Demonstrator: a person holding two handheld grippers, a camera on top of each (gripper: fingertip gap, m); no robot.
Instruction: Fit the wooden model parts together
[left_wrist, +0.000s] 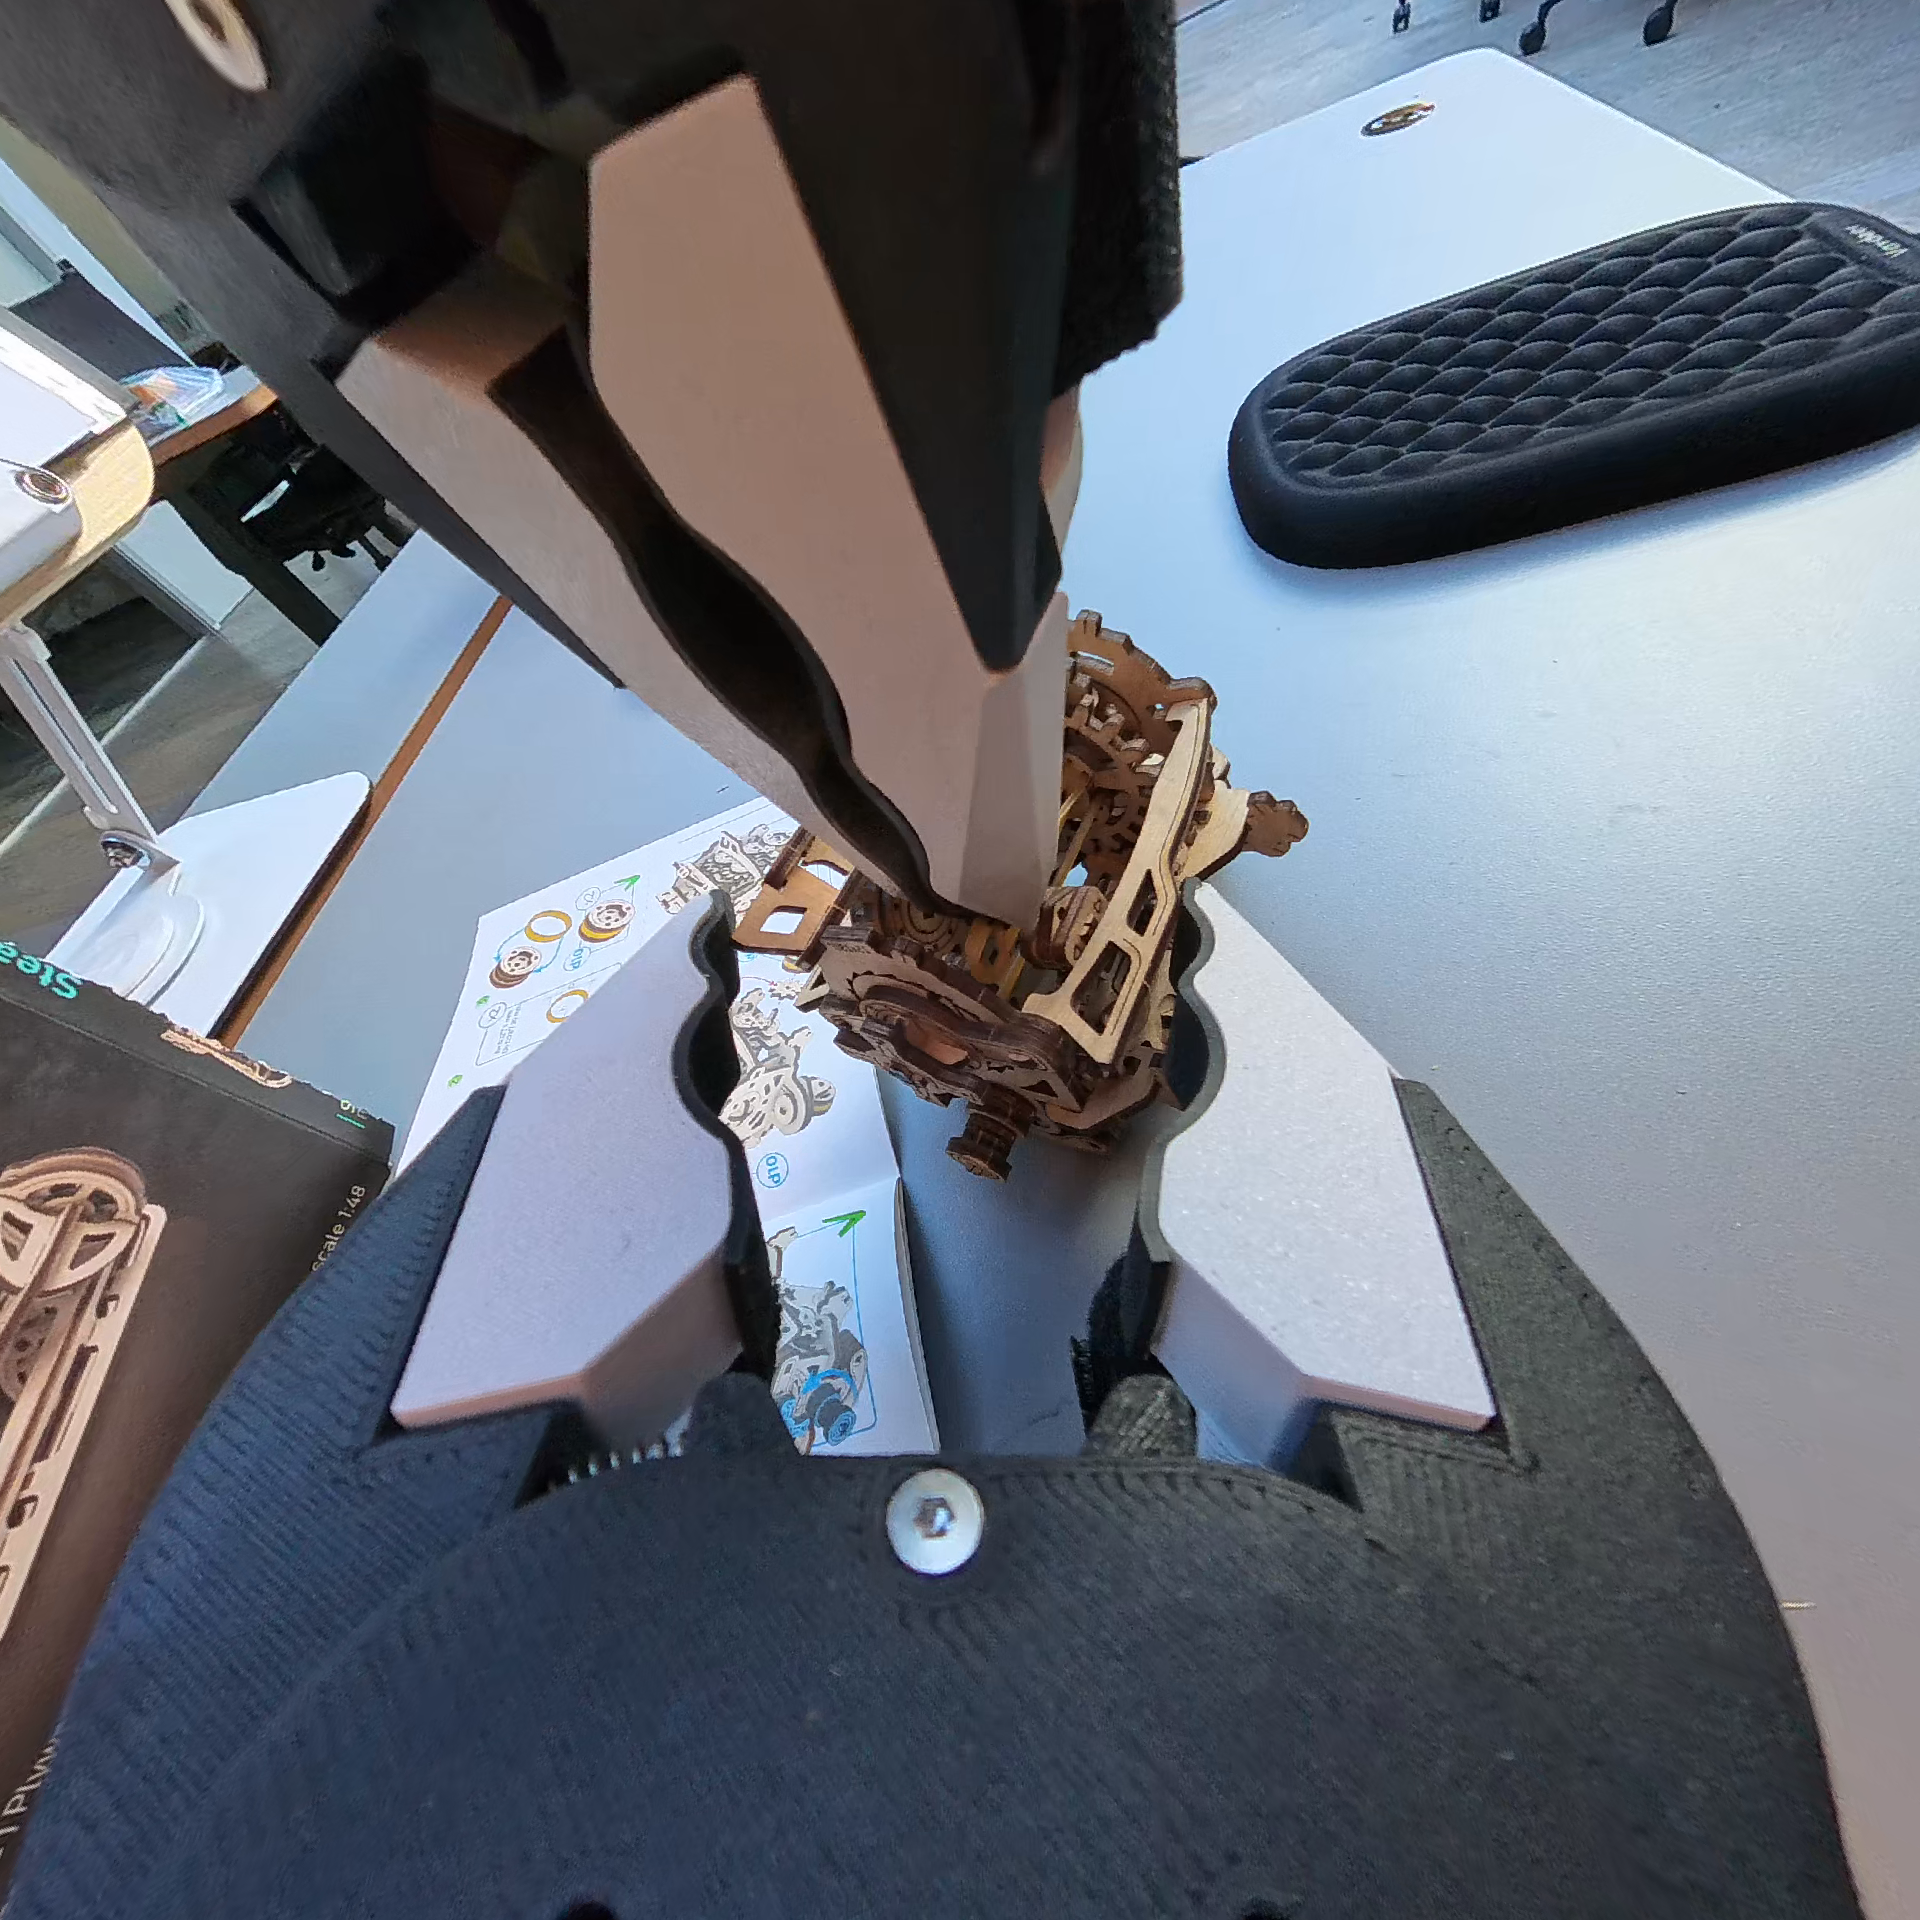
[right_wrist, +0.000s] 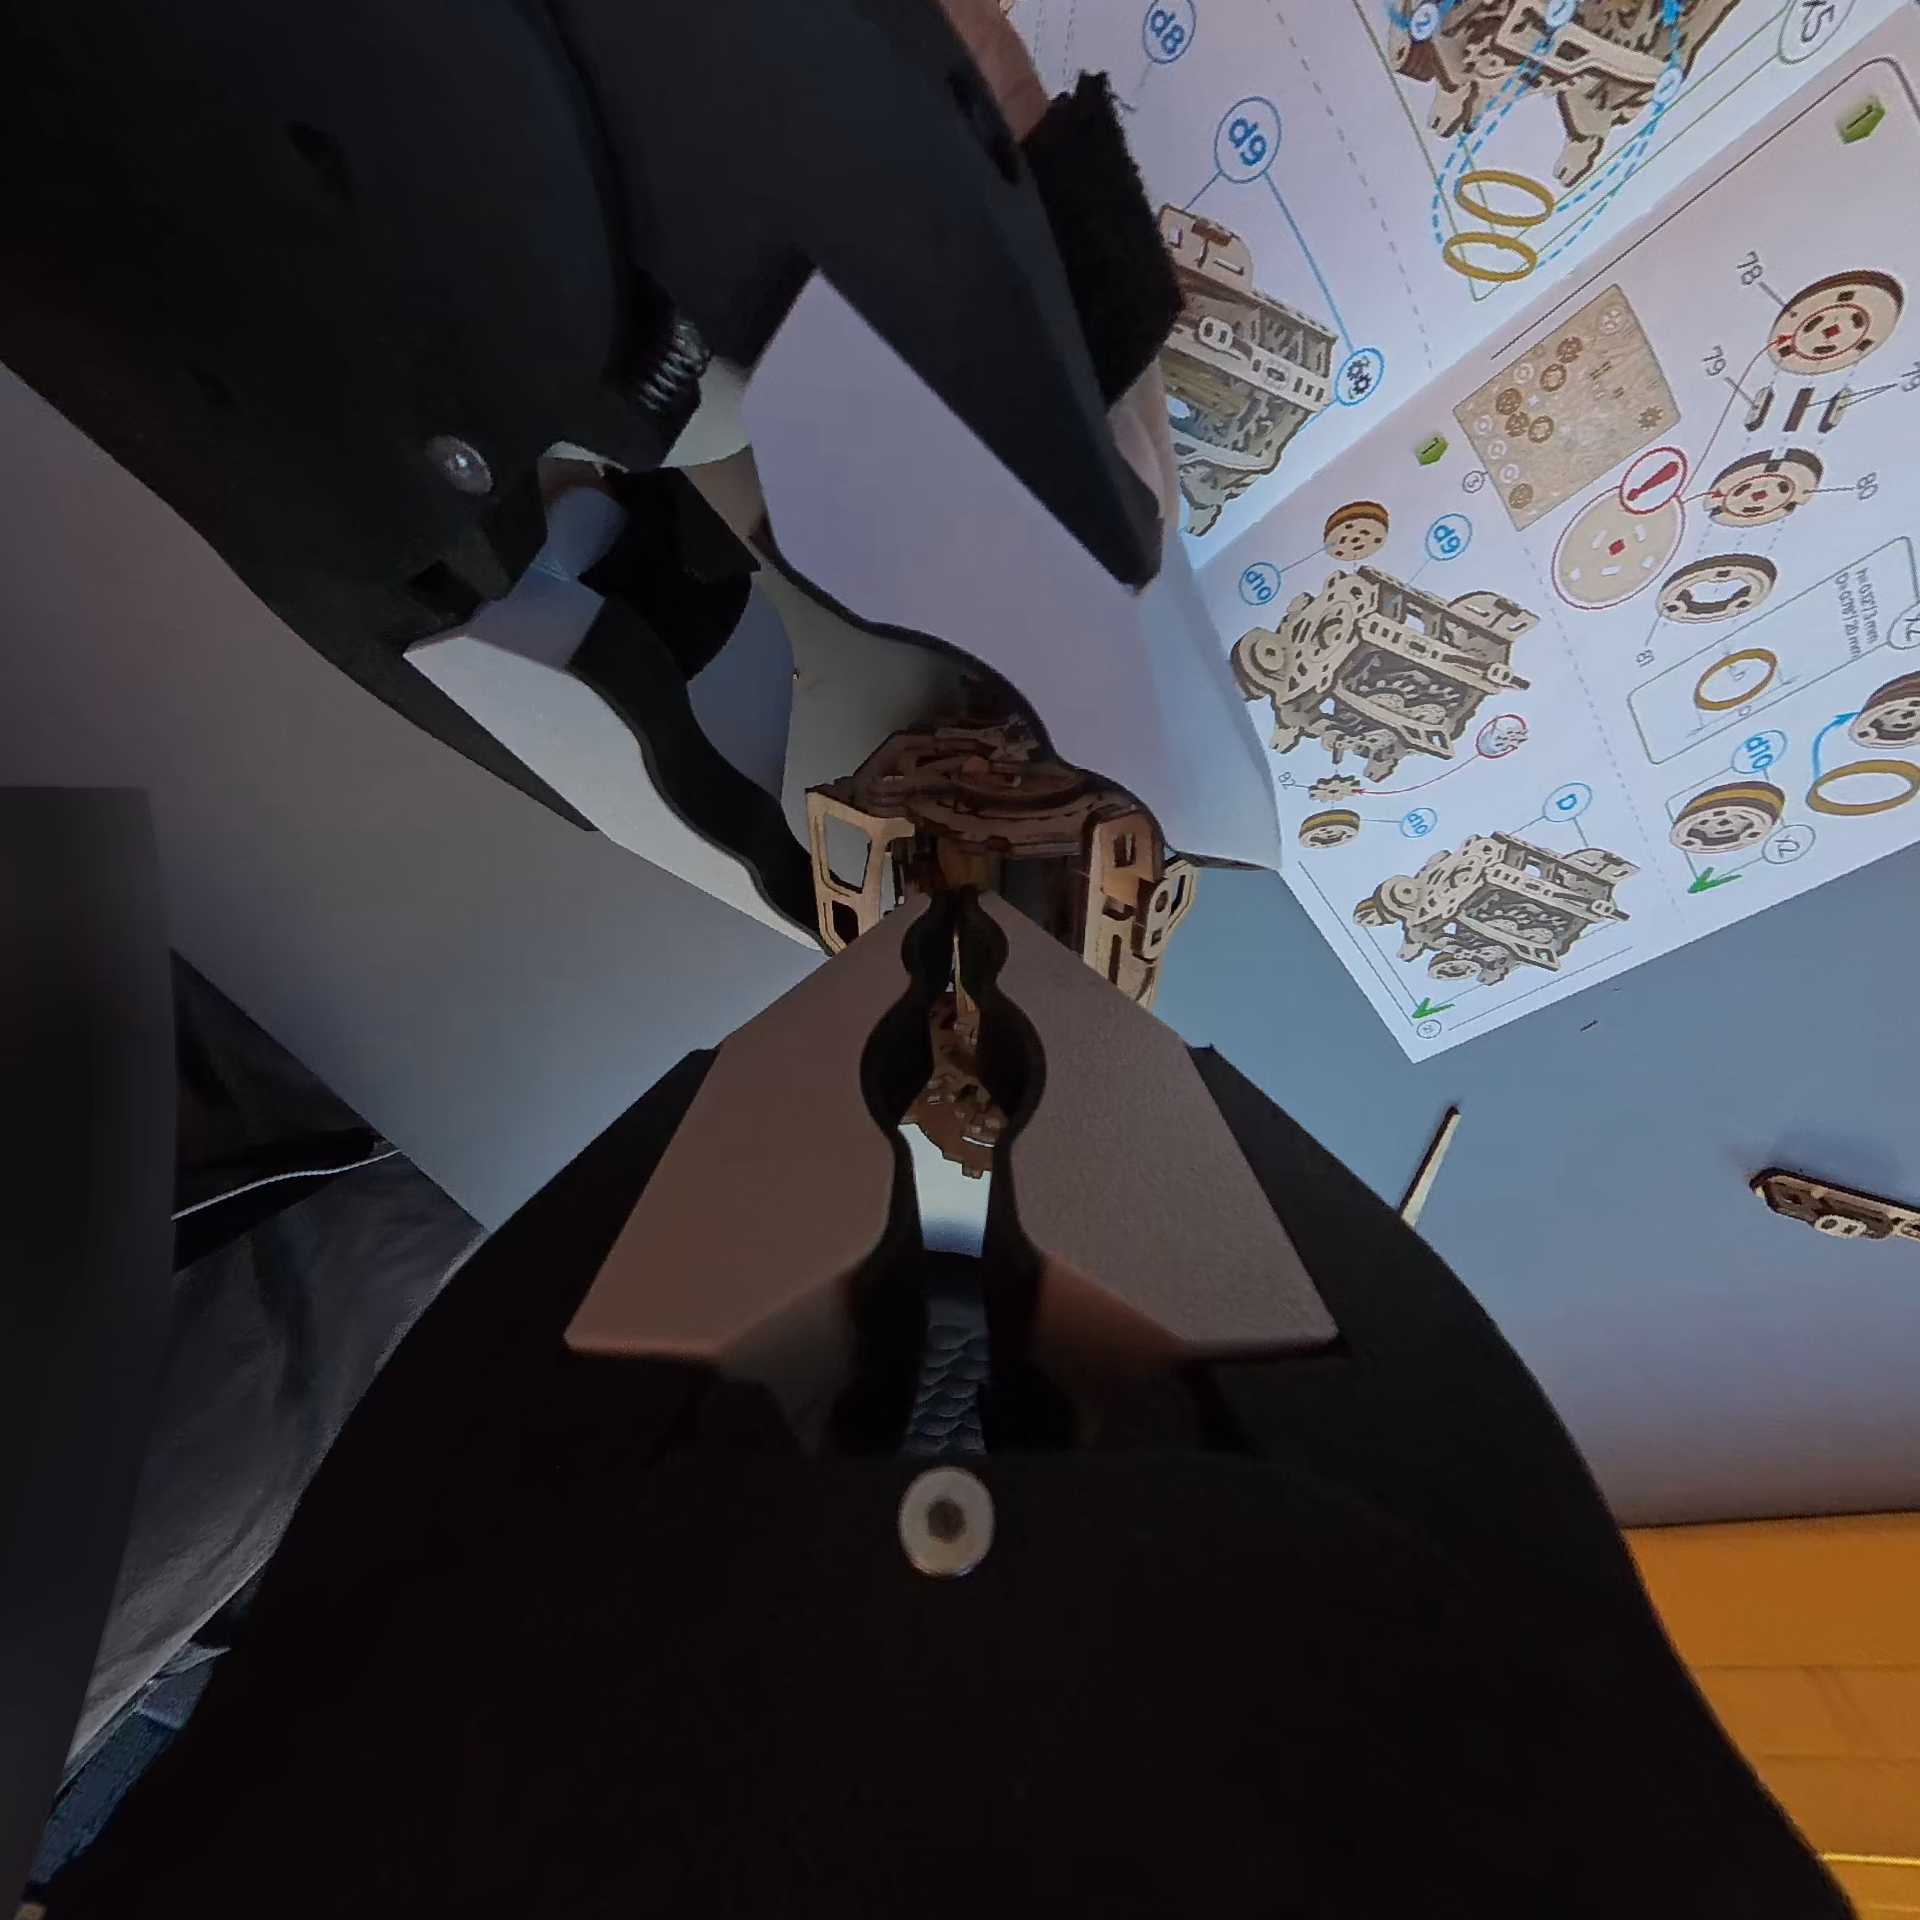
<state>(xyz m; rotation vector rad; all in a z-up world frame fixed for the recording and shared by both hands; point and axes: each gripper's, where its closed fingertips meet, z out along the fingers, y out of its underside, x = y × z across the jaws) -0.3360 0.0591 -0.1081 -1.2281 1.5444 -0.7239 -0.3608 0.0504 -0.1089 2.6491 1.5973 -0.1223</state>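
Left wrist view shows my left gripper (left_wrist: 956, 997) spread wide around the brown laser-cut wooden gear model (left_wrist: 1039, 987) on the pale table (left_wrist: 1558, 935), my pinched-closed right gripper (left_wrist: 977, 904) pressing down on top.

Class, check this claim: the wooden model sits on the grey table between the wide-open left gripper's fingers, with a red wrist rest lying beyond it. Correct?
Not quite. The wrist rest is black, not red, as the left wrist view shows. The wooden model does sit on the grey table between the wide-open left gripper fingers.
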